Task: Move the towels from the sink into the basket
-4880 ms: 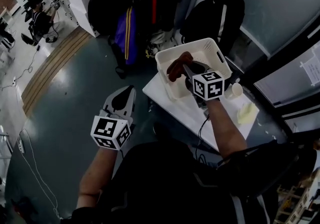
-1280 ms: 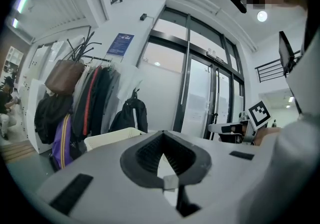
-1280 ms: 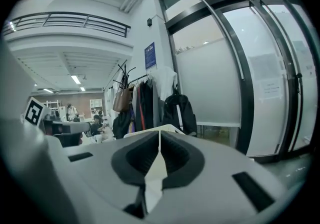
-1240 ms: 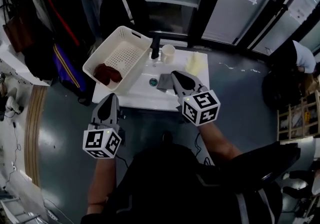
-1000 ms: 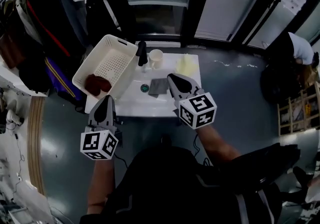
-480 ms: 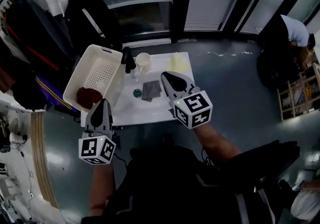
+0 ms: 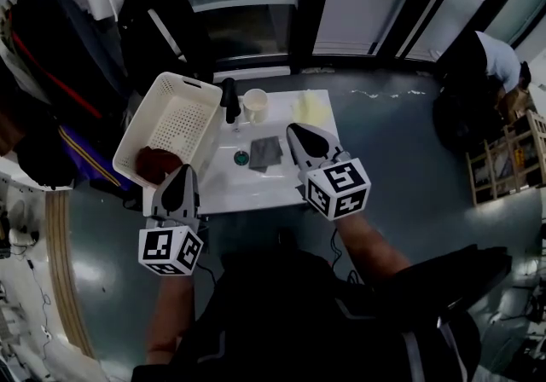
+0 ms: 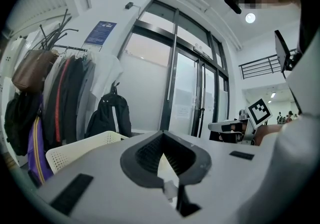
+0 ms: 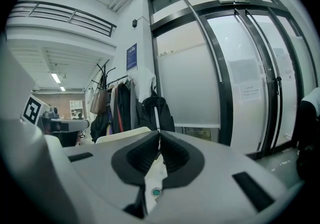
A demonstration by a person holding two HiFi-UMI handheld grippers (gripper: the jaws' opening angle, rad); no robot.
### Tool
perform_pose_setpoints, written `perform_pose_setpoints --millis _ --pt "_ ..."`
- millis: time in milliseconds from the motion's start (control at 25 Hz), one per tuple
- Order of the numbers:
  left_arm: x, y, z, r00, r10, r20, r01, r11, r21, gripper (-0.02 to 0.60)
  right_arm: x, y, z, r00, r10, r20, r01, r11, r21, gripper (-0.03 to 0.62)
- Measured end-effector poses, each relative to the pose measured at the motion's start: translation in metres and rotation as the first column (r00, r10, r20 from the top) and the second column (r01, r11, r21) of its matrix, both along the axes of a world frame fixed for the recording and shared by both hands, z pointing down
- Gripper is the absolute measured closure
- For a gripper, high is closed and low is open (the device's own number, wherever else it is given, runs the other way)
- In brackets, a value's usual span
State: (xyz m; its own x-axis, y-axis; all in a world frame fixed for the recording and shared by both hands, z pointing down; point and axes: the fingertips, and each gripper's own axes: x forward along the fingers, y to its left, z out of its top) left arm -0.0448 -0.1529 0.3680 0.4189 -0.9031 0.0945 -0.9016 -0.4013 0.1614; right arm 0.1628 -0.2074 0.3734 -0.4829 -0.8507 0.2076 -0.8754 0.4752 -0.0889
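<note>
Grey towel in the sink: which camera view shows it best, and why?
The head view: the grey towel lies in full sight beside the drain. The right gripper view shows the drain but no towel; the left gripper view shows neither.

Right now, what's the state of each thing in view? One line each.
left gripper, shut, empty
right gripper, shut, empty
grey towel, lying in the sink, not gripped
red towel, bunched in the basket's near corner
basket, open side up, left of the sink, holds only the red towel
cup, upright beside the faucet
</note>
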Motion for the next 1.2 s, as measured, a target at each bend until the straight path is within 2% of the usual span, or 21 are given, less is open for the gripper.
perform_pose_setpoints --millis 200,320,440,520,680,920,1200 --pt "0.000 0.002 0.009 1.000 0.012 -0.006 -0.012 1.000 -0.020 0.578 0.007 -0.018 0.051 0.995 -0.007 -0.102 -0.002 0.996 -0.088 0.572" --pt "0.002 0.007 0.022 1.000 0.001 -0.003 -0.001 0.999 -0.051 0.577 0.004 -0.029 0.095 0.985 -0.082 -0.152 0.052 0.980 -0.192 0.457" --pt "0.003 0.009 0.040 1.000 -0.026 0.004 0.027 0.995 -0.093 0.577 -0.003 -0.041 0.142 0.967 -0.161 -0.199 0.099 0.953 -0.287 0.437" --pt "0.002 0.007 0.054 0.999 -0.053 0.010 0.054 0.990 -0.128 0.577 -0.007 -0.050 0.174 0.949 -0.213 -0.234 0.124 0.931 -0.343 0.401" --pt "0.000 0.009 0.083 0.992 -0.121 0.024 0.123 0.971 -0.206 0.577 -0.013 -0.065 0.237 0.916 -0.295 -0.271 0.157 0.887 -0.433 0.376" --pt "0.005 0.012 0.116 0.981 -0.190 0.036 0.193 0.941 -0.278 0.577 -0.024 -0.080 0.307 0.866 -0.406 -0.291 0.204 0.820 -0.535 0.321" --pt "0.011 0.016 0.141 0.968 -0.242 0.073 0.252 0.913 -0.321 0.577 -0.039 -0.090 0.367 0.802 -0.513 -0.307 0.254 0.757 -0.602 0.304"
